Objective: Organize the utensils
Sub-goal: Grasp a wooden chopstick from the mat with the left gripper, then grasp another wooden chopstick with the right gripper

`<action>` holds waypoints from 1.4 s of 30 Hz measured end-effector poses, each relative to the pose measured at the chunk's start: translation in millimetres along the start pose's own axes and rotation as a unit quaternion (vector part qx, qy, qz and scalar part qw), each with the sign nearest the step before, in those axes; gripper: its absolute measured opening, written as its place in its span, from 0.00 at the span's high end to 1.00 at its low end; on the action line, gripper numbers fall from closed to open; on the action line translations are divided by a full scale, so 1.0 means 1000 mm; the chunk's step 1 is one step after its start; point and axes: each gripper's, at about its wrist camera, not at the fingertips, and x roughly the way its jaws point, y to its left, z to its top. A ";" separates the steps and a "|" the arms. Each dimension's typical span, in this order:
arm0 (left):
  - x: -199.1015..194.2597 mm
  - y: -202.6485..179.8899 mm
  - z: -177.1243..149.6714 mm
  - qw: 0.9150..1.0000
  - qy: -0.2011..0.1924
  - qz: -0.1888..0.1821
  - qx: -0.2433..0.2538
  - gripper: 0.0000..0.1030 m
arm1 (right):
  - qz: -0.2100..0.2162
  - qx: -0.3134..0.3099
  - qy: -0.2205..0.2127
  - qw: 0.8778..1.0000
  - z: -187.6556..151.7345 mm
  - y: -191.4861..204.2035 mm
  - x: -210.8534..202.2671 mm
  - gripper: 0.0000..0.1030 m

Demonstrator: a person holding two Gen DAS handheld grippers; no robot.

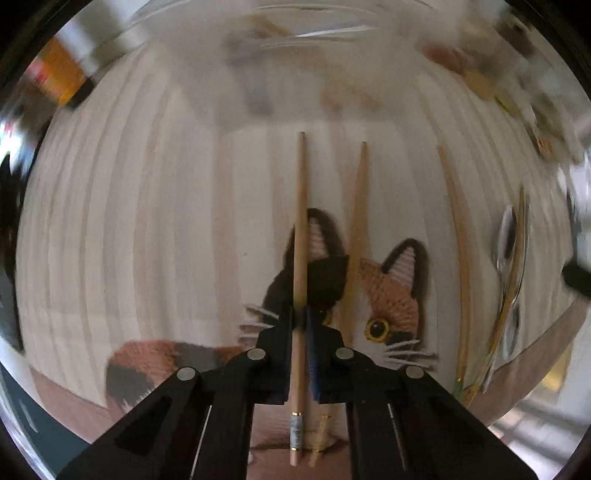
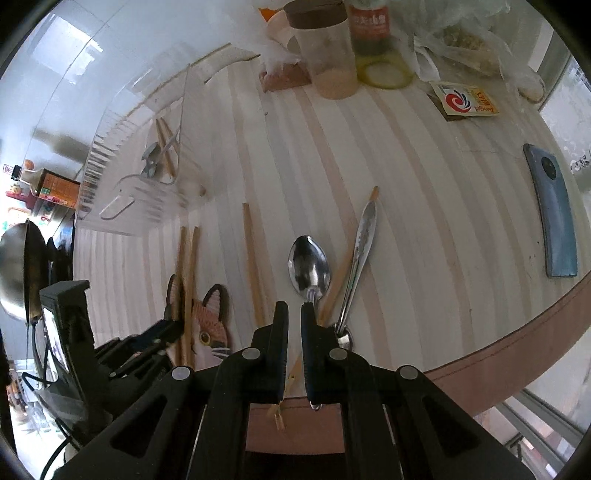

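My left gripper (image 1: 300,321) is shut on a wooden chopstick (image 1: 300,236) and holds it above a knitted cat coaster (image 1: 391,295). A second chopstick (image 1: 356,236) and a third chopstick (image 1: 458,251) lie on the striped table. In the right wrist view my right gripper (image 2: 294,314) hangs empty over the table's near edge with its jaws a narrow gap apart, just left of a steel spoon (image 2: 308,264). A second steel utensil (image 2: 360,251) lies across a chopstick (image 2: 343,266). The left gripper (image 2: 162,328) shows at lower left. A clear organizer tray (image 2: 147,155) holds a spoon and chopsticks.
A plastic jar (image 2: 330,51), a bottle (image 2: 371,29), a tape roll (image 2: 384,72), a sachet (image 2: 465,99) and bagged food (image 2: 465,40) stand at the table's far side. A blue phone (image 2: 554,210) lies at the right. The rounded table edge (image 2: 498,343) is near.
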 end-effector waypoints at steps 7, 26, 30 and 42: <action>-0.001 0.042 -0.014 0.996 0.013 -0.027 -0.088 0.95 | 0.001 -0.028 0.030 0.999 -0.006 0.029 0.024 0.93; 0.000 0.032 -0.017 0.998 0.012 0.021 -0.062 0.94 | -0.116 -0.163 0.070 0.977 -0.033 0.087 0.099 1.00; 0.001 0.026 -0.010 0.998 0.013 0.020 -0.058 0.94 | -0.115 -0.165 0.078 0.977 -0.031 0.086 0.101 1.00; -0.001 0.031 -0.010 0.999 0.014 0.016 -0.043 0.94 | -0.046 -0.127 0.091 0.987 -0.024 0.091 0.106 0.83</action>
